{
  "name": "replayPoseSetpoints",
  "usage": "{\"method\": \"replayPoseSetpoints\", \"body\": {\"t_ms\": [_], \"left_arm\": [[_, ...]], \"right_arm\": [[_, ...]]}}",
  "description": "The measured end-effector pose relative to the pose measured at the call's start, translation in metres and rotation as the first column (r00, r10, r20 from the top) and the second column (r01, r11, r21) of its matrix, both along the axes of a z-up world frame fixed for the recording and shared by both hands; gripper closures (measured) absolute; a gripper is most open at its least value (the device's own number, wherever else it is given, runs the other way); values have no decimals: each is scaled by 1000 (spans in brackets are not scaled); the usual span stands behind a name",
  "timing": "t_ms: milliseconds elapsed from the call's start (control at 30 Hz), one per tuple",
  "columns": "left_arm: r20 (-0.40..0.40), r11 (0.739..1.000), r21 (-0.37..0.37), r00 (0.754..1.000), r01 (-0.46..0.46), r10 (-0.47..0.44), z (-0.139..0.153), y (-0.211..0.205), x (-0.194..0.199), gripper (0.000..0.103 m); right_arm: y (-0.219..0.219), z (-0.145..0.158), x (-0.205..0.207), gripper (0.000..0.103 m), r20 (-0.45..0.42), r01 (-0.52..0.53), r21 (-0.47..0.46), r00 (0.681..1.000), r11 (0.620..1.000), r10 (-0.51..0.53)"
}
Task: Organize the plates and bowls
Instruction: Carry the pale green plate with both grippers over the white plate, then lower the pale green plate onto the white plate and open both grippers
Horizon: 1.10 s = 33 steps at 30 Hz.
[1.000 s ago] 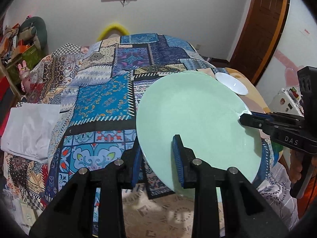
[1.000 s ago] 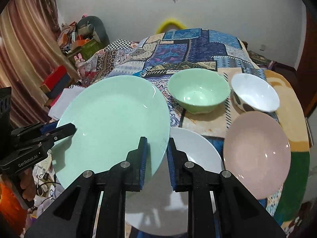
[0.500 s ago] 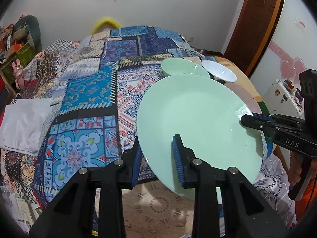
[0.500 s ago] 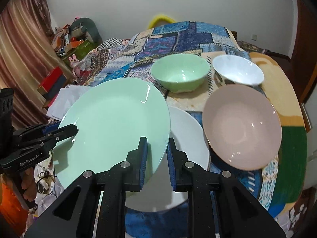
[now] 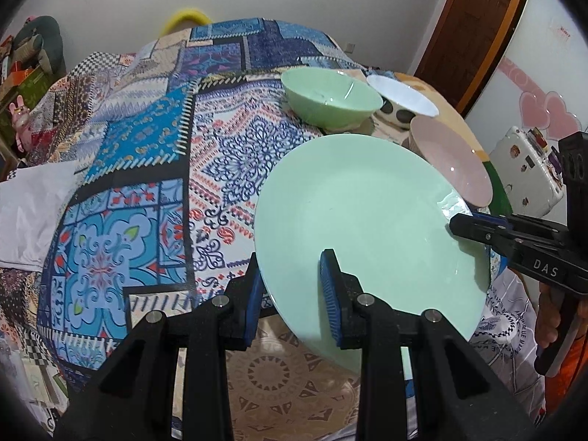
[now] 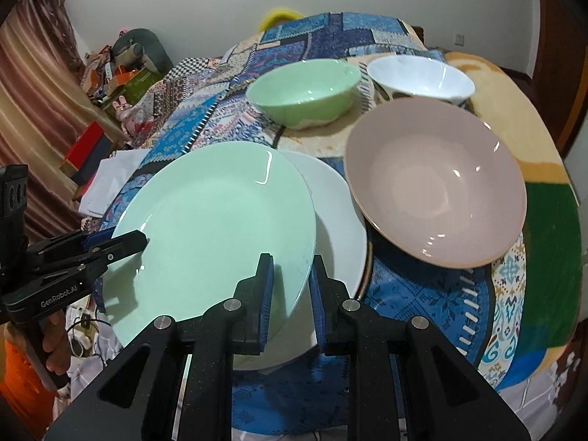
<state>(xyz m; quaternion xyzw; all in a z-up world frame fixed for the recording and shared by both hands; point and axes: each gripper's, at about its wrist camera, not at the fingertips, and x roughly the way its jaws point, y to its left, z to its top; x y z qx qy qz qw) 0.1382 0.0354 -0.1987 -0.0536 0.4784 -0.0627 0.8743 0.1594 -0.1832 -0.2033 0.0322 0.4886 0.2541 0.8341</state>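
Holding mint green plate (image 6: 217,228) by opposite rims: left tool (image 5: 292,294) and right tool (image 6: 290,290) both clamped on it, above white plate (image 6: 338,213) near front edge of bed. Advice: lower level, centre over white plate, release both together.

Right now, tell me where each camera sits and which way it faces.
Left wrist: on the left gripper, facing along its fingers across the green plate to the bowls; the right gripper and hand show.
Right wrist: on the right gripper, facing the plate, white plate, pink bowl; the left gripper shows.
Shared: plate, bowls.
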Motion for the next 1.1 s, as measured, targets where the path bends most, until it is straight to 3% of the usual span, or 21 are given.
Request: {"method": "replayPoseSetpoints", "body": {"t_ms": [367, 733, 1100], "left_arm": [[-51, 1000, 0, 999, 16, -16, -22, -9, 19, 73], [-37, 996, 86, 999, 15, -12, -24, -15, 33, 73], [-34, 997, 58, 999, 41, -39, -23, -18, 32, 73]], "right_arm": [[-9, -11, 5, 85, -36, 24, 2, 999, 1000, -24], [-12, -9, 7, 85, -36, 29, 12, 999, 1000, -29], [-13, -1, 3, 83, 19, 45, -47, 999, 998, -44]]}}
